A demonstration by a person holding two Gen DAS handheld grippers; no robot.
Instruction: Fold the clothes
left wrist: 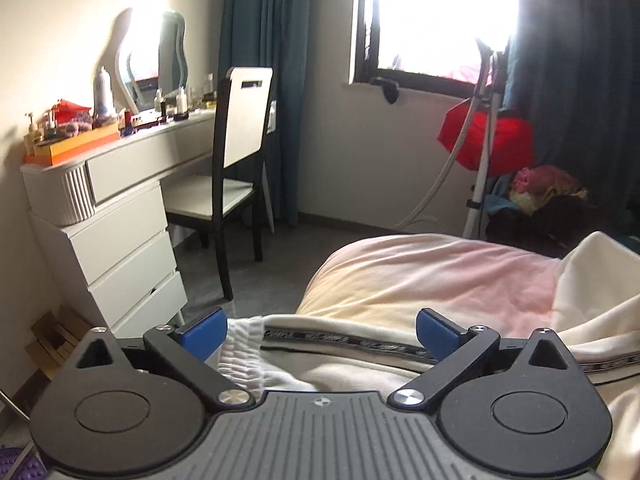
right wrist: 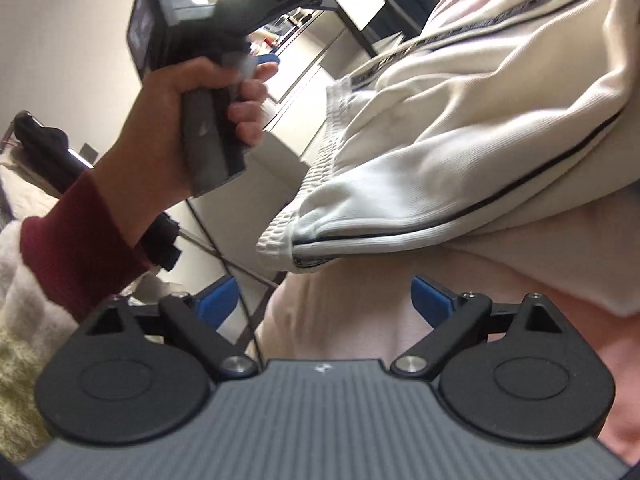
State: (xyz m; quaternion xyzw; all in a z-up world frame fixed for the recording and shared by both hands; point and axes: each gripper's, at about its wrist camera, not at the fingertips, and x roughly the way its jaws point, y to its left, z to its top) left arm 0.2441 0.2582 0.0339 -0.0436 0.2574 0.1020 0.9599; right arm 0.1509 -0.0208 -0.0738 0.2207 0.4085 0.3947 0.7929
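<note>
A bedroom is seen, with a white dresser (left wrist: 120, 240) by the wall, a chair (left wrist: 240, 152) pushed up to it, blue curtains (left wrist: 260, 60) and a bright window (left wrist: 440, 12). A bed is covered by a soft pink and cream blanket (left wrist: 420, 276).

Cream trousers (left wrist: 320, 364) with a dark patterned stripe are laid on the blanket. Their stretchy waistband is bunched up at the near edge of the bed.

The left gripper (left wrist: 320, 330) is held low over the waistband. Its blue fingers (left wrist: 208, 330) are spread wide, with the cloth lying between them. Whether the cloth is touched by them cannot be told.

The right gripper (right wrist: 324, 300) is held just below the end of the waistband, over the blanket. Its blue fingers (right wrist: 430, 300) are spread wide too, and nothing is pinched.

In the right wrist view, the handle of the left gripper is gripped by a hand (right wrist: 180, 120) in a dark red sleeve (right wrist: 76, 240).
</note>
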